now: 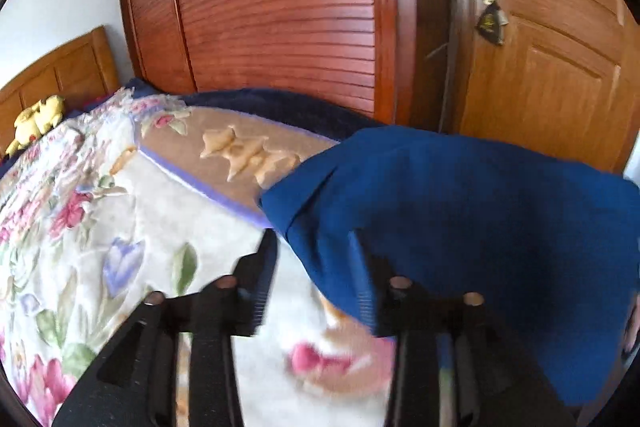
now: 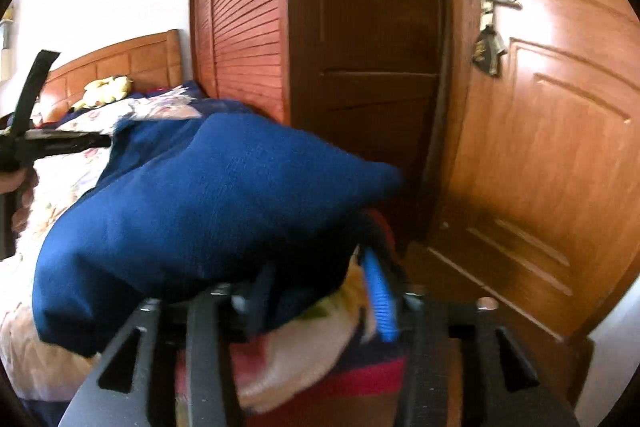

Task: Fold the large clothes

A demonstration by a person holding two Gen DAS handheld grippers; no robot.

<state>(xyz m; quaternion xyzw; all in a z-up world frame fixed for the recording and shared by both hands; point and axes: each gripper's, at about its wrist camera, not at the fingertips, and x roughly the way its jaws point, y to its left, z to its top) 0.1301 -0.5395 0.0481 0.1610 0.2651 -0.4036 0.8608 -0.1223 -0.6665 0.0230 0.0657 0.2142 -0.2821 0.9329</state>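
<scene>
**Blue garment lifted over floral bed, mid-fold**

Seen above a bed spread with a cream plush blanket (image 1: 132, 227) printed in pink and violet flowers: one large dark-blue knit garment (image 1: 460, 227), raised clear of the bedding and stretched between two tools. Left hand-held gripper (image 1: 316, 275) with fingers standing apart, cloth draped over the right finger (image 1: 362, 283) only; grip there impossible to confirm. Right hand-held gripper (image 2: 320, 291) half buried under a bunched fold, blue-ribbed finger (image 2: 380, 299) showing; open or closed, cannot tell. Held high, probably to let the fabric hang straight before laying one half over the other. Also counted: one yellow plush toy (image 1: 38, 121) by the wooden headboard (image 1: 56, 75), one louvred wardrobe (image 1: 276, 7), one panelled door (image 1: 560, 59) with a single lever handle.
</scene>
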